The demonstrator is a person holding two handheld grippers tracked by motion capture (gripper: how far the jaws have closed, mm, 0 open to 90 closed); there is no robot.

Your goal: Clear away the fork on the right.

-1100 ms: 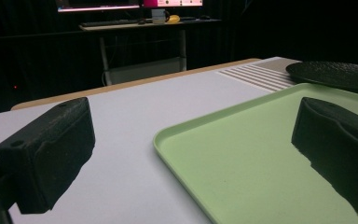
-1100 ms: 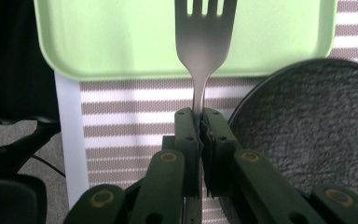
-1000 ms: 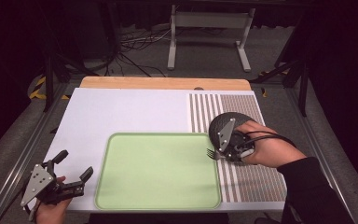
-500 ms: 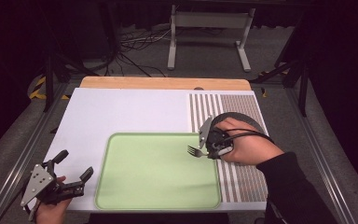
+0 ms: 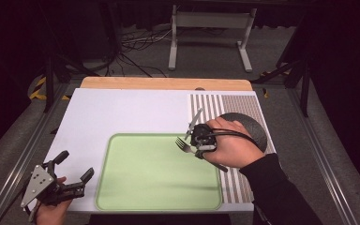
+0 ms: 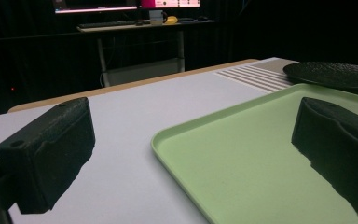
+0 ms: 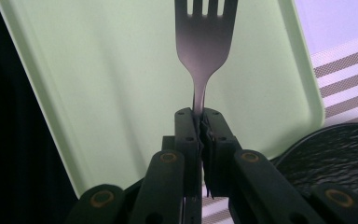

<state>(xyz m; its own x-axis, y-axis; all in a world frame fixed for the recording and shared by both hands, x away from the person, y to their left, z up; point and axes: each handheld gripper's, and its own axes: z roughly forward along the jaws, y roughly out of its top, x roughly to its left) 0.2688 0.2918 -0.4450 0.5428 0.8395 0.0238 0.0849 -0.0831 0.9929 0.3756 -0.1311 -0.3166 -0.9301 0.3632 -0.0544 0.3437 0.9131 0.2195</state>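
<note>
Fingers of the right gripper [image 5: 198,140] are clamped on the neck of a metal fork [image 7: 205,44], its tines pointing away from the hand and out over the right edge of the green tray [image 5: 136,187]. Compared with a second ago, when gripper and fork were above the dark round plate [image 5: 255,129] on the striped mat [image 5: 215,105], the right hand has carried the fork leftward, off the plate and to the tray's rim. The left gripper [image 5: 72,180] has kept its place at the near left corner of the counter [image 5: 122,112], its fingers [image 6: 46,151] wide apart with nothing between them, just beside the tray's left edge. Nothing lies in the tray, and the plate's visible part is bare.
</note>
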